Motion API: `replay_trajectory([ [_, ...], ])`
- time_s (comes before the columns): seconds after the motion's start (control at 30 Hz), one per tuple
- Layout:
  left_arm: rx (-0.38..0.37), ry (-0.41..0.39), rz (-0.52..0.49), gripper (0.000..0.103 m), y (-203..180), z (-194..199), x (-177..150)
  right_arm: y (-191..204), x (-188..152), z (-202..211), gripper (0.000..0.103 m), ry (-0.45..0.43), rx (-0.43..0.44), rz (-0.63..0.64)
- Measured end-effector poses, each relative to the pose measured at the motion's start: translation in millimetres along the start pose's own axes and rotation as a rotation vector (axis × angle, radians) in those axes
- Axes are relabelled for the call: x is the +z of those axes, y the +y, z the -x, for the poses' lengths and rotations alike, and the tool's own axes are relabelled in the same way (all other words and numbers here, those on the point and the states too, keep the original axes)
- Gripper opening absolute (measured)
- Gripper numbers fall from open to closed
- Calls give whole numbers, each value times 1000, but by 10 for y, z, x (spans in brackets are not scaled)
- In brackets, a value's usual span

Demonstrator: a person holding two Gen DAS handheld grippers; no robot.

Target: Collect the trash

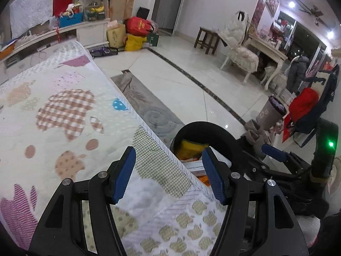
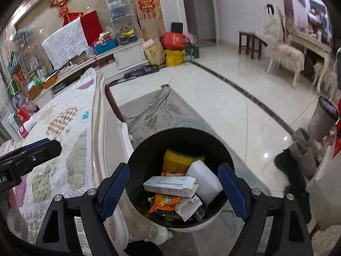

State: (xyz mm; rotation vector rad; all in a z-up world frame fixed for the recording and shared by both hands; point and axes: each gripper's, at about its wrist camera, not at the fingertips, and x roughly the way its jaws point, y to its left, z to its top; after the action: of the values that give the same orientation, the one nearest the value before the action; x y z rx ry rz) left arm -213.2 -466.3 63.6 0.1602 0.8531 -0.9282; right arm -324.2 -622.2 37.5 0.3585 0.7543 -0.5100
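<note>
A black round trash bin (image 2: 140, 149) stands on the floor beside the table. It holds a white carton box (image 2: 170, 186), an orange snack wrapper (image 2: 163, 202), a yellow sponge (image 2: 181, 160), a white roll (image 2: 204, 179) and crumpled paper. My right gripper (image 2: 173, 189) is open and empty, right above the bin. My left gripper (image 1: 168, 175) is open and empty over the quilted table edge (image 1: 162, 143); the bin (image 1: 191, 128) shows just beyond it. The right gripper (image 1: 275, 151) appears at the right of the left wrist view.
The table is covered by a patchwork quilt (image 2: 64, 123). A grey rug (image 2: 162, 111) lies under the bin on the glossy tile floor. A grey tall bin (image 2: 321, 121) stands at right. Bottles and packets (image 2: 21, 121) lie at the table's far left. Chairs, stool and bags line the far wall.
</note>
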Motion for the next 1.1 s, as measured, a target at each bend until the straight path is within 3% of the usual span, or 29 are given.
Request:
replay_trajectory([
  [0.33,35,-115,-26,63,37,505,-184,253,-12,604,84,-171,-26,2],
  [0.63,59,-266,-77,63,-6,1006,-305,554,-60,1025,86,-234,-33,71],
  [1.1,102,-348,-85,63,29,1218,-372,632,-90,1195,87,-286,-34,62],
])
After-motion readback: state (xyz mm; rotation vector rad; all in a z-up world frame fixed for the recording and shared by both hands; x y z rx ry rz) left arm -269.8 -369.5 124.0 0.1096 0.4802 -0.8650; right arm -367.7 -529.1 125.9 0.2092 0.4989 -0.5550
